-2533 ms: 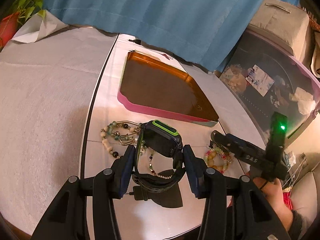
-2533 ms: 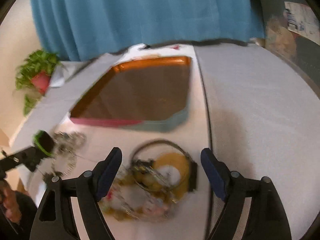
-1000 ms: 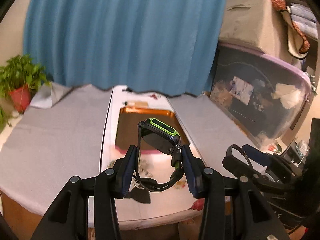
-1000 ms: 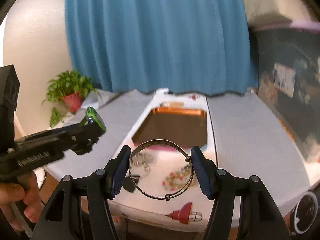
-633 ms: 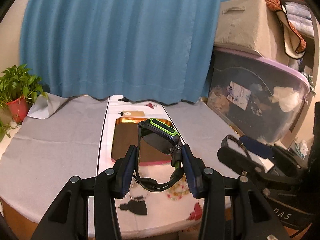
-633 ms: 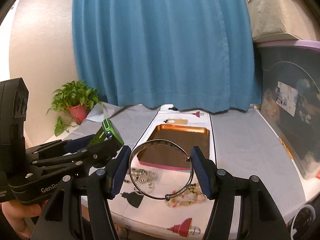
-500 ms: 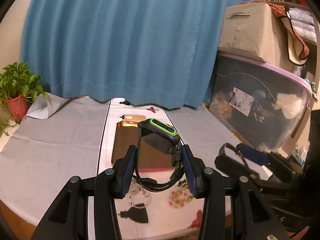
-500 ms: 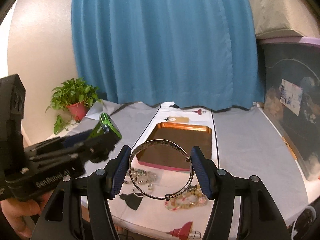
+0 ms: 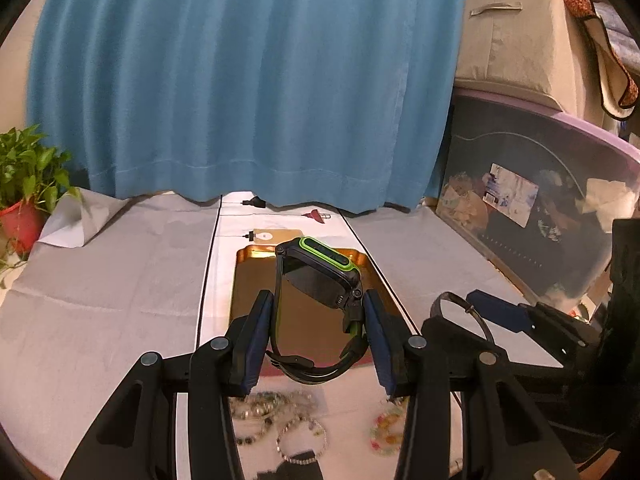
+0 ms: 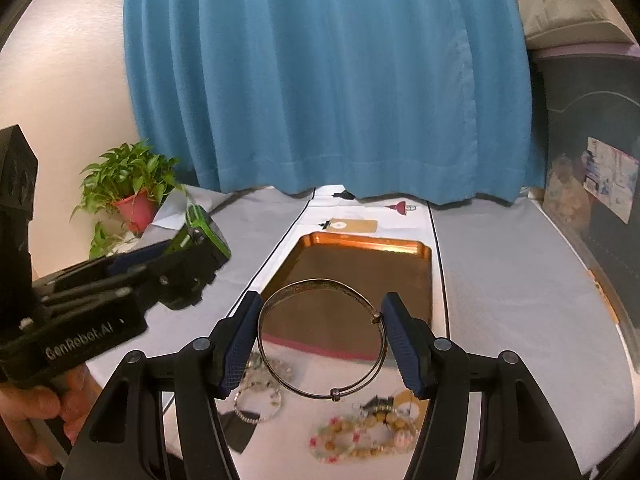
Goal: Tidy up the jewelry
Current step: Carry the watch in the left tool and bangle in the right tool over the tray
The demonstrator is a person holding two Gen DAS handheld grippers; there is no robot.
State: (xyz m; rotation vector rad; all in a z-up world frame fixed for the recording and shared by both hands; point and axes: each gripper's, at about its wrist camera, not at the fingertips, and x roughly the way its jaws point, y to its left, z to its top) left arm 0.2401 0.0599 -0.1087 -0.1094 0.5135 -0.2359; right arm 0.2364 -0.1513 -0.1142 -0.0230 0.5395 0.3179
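- Left wrist view: left claw point(image 9: 318, 334) is clamped on the watch point(image 9: 320, 276), with the tray point(image 9: 240, 280) straight ahead and below, long side pointing away.
- Right claw point(image 10: 320, 338) pinches the bangle point(image 10: 322, 336); same tray point(image 10: 424, 276) dead ahead, about equally near, I'd guess.

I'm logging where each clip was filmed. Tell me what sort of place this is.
Most likely a room in a home, not a lab. A blue curtain hangs behind a cloth-covered table, a potted plant stands in the corner, and a storage bin full of household odds and ends sits alongside.
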